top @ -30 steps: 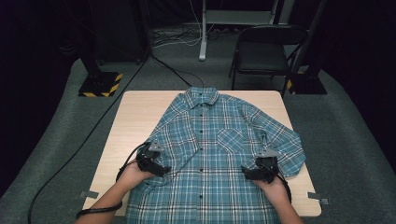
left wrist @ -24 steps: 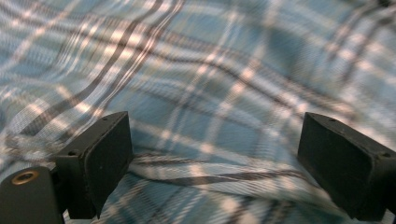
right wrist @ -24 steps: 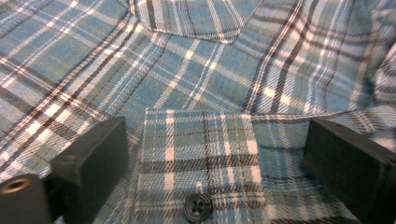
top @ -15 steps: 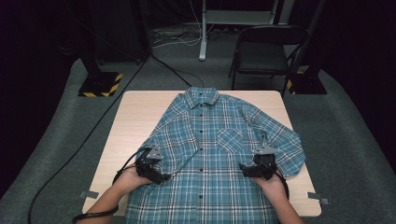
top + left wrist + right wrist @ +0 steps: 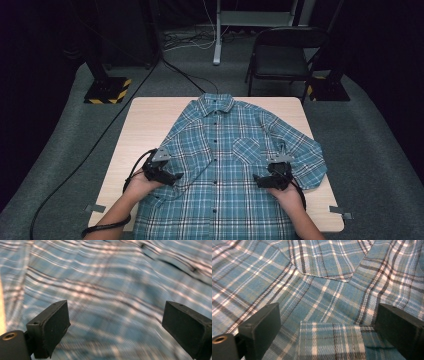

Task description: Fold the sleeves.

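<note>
Hovering open grippers (image 5: 176,177) over shirt (image 5: 225,165)

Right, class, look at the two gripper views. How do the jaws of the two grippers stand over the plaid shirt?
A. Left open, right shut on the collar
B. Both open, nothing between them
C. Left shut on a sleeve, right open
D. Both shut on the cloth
B: the left gripper and the right gripper each show two jaws set wide apart, the plaid shirt lying ungripped beyond them.

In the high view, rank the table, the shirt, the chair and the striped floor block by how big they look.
1. table
2. shirt, nearly covering the table
3. chair, though it stands farther back
4. striped floor block
</note>
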Motion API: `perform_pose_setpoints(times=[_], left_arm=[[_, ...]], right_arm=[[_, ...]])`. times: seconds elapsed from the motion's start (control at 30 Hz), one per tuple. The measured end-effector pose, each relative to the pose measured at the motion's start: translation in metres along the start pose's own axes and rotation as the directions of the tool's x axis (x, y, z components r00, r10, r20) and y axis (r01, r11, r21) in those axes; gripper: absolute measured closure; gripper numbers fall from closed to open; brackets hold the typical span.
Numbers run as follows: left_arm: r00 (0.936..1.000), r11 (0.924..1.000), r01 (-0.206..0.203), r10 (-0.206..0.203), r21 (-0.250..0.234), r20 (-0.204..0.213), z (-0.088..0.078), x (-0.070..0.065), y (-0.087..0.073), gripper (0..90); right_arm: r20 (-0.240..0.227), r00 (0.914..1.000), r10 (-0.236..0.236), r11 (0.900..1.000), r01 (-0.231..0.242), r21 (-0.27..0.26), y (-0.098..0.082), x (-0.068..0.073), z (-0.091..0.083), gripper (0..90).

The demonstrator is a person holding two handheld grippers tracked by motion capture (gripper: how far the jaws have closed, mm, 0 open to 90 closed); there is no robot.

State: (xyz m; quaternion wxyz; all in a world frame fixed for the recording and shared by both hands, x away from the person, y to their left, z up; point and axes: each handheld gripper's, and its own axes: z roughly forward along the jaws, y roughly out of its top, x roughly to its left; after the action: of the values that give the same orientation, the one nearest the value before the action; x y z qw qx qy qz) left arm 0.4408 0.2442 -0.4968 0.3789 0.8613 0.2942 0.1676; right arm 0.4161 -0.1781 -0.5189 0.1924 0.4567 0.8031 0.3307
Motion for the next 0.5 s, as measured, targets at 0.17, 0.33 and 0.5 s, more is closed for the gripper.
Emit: perform_pose_setpoints(times=[0.17,0.33,0.5], left_arm=[[0.9989,0.9942,0.042,-0.04,0.099,-0.026,0.023,0.006,-0.011,7.9],[0.9965,0.9956,0.082,-0.082,0.046,0.012,0.022,0.011,-0.022,7.1],[0.9956,0.9947,0.094,-0.094,0.041,0.002,0.021,0.01,-0.023,7.3]], right_arm=[[-0.006,0.9996,-0.027,1.0,0.027,0.009,0.0,0.005,0.0,3.9],[-0.021,0.9993,-0.031,0.999,0.031,0.017,-0.006,0.002,0.001,3.2],[-0.025,0.999,-0.036,0.999,0.036,-0.002,-0.01,0.003,-0.001,2.2]])
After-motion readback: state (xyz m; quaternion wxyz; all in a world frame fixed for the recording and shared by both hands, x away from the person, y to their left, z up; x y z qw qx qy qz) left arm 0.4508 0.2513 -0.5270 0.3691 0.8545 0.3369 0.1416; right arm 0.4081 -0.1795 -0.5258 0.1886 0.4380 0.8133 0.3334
